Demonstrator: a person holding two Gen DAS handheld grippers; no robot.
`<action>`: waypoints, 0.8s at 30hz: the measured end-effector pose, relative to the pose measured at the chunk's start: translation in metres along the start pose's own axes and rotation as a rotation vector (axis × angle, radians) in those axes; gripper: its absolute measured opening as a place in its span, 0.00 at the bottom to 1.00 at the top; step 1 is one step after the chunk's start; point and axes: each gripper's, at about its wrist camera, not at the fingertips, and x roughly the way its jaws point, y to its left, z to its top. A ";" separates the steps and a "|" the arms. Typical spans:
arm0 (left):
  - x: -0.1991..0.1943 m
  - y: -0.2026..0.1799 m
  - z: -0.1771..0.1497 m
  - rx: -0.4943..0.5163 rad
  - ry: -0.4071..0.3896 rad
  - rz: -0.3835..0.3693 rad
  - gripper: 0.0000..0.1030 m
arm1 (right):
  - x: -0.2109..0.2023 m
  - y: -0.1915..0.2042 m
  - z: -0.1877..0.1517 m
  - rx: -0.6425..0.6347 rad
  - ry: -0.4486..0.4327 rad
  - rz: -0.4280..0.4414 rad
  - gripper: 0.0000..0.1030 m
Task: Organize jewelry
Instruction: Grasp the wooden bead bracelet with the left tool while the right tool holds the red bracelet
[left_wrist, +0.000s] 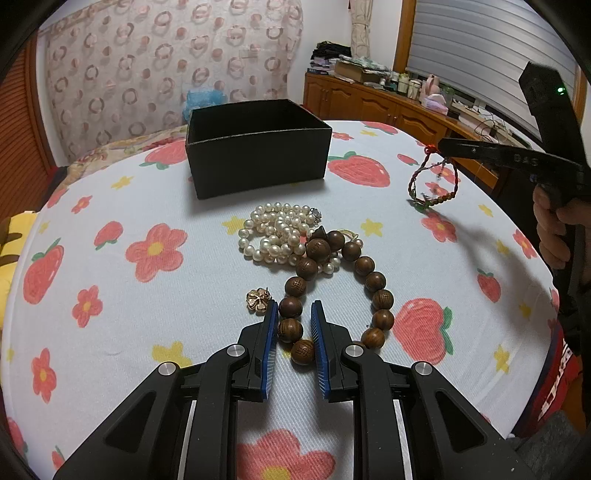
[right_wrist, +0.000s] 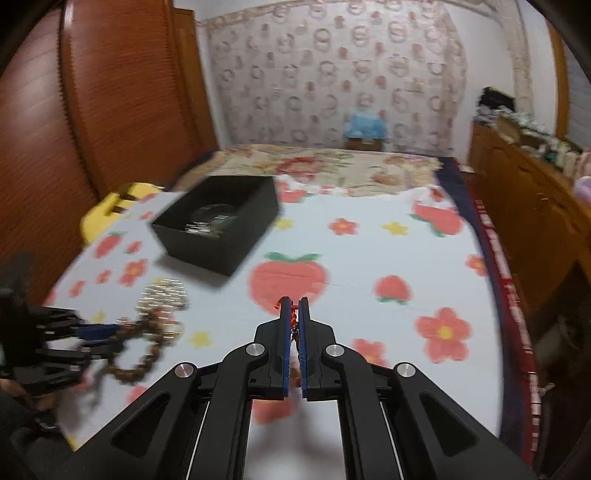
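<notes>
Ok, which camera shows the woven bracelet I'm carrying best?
The left wrist view: the whole woven bracelet hangs in the air from the right hand-held gripper, right of the box. The right wrist view shows only a red bit pinched between its pads.

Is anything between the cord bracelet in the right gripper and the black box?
Nothing visible. The bracelet hangs from the right gripper above bare cloth; the box is open-topped.

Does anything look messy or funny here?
Yes, a bit. The pearl strand and the wooden bead bracelet lie heaped together, overlapping, on the cloth instead of in the black box. Nothing looks broken or spilled.
</notes>
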 end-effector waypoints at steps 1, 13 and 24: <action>0.000 0.000 0.000 0.001 0.000 0.001 0.16 | 0.002 -0.003 -0.001 -0.005 0.004 -0.055 0.09; 0.000 0.000 0.000 0.002 0.000 0.001 0.16 | 0.020 0.010 -0.018 -0.065 0.073 -0.002 0.23; 0.001 0.000 0.000 0.002 0.000 0.000 0.16 | 0.042 0.034 -0.027 -0.165 0.151 -0.045 0.06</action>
